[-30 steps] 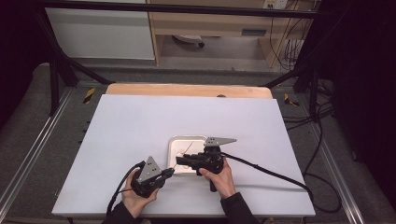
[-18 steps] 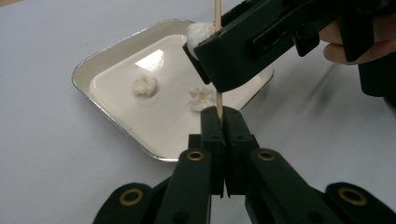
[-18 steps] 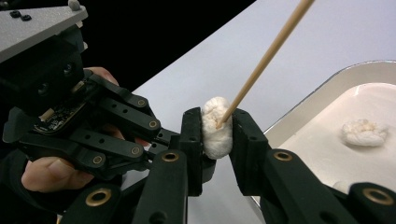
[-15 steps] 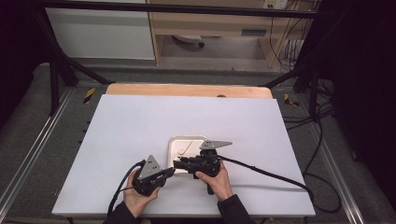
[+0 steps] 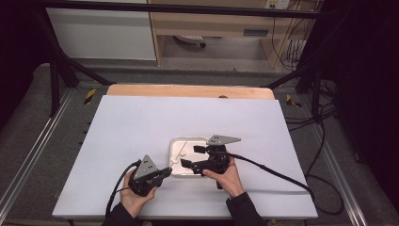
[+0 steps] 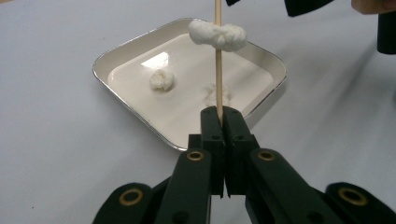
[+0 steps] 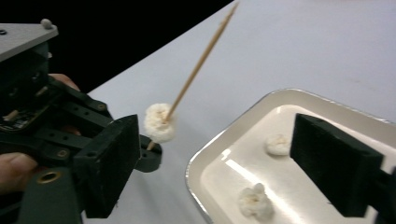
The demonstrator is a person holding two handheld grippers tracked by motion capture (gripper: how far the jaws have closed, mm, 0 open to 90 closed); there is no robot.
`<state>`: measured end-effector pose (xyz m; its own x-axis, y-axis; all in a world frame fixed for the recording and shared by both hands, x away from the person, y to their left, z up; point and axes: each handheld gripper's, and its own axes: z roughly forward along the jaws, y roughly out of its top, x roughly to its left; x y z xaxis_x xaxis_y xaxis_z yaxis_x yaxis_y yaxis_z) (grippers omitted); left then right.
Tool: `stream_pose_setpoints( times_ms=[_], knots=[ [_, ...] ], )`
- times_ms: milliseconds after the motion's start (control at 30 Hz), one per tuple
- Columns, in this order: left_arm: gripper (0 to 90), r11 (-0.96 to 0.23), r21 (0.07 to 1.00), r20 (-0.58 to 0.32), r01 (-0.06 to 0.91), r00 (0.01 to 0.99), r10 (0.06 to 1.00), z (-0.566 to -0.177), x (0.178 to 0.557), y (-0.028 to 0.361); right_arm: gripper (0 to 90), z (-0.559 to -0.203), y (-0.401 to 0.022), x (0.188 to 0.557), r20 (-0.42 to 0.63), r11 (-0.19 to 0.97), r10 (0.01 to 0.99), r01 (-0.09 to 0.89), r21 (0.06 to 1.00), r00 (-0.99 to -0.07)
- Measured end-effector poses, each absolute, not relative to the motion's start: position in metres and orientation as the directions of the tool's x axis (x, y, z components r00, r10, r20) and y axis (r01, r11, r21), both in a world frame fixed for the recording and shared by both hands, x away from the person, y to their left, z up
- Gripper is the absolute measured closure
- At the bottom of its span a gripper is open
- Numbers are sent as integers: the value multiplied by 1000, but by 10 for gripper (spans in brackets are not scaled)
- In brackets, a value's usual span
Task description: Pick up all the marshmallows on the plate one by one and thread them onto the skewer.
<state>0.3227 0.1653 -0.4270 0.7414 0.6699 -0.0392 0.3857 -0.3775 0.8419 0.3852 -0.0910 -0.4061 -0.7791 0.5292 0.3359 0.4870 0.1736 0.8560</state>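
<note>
We find no text, label, brand, number or sign that can be read in any of the three views. The tray [image 6: 261, 60], the white table top [image 5: 141, 122], the skewer [image 6: 217, 70] and the black jaws carry no lettering that we can make out. The shelf unit behind the table [image 5: 211, 23] has a small pale plate on its front, but it is too small and blurred for us to read.
</note>
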Motion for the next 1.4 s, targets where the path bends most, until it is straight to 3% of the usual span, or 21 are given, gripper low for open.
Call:
stream_pose_setpoints(
  times_ms=[333, 733, 1400],
  knots=[
    [885, -382, 835, -44, 396, 740, 671, -428, 323, 170, 128, -419, -90, 396, 213, 314, 584, 460, 830, -783],
    [885, -381, 831, -52, 405, 739, 672, -428, 324, 173, 370, -442, -80, 398, 142, 394, 585, 433, 811, -798],
    [884, -381, 825, -58, 416, 734, 676, -428, 326, 175, 506, -457, -75, 396, 73, 492, 558, 400, 774, -827]
  ],
)
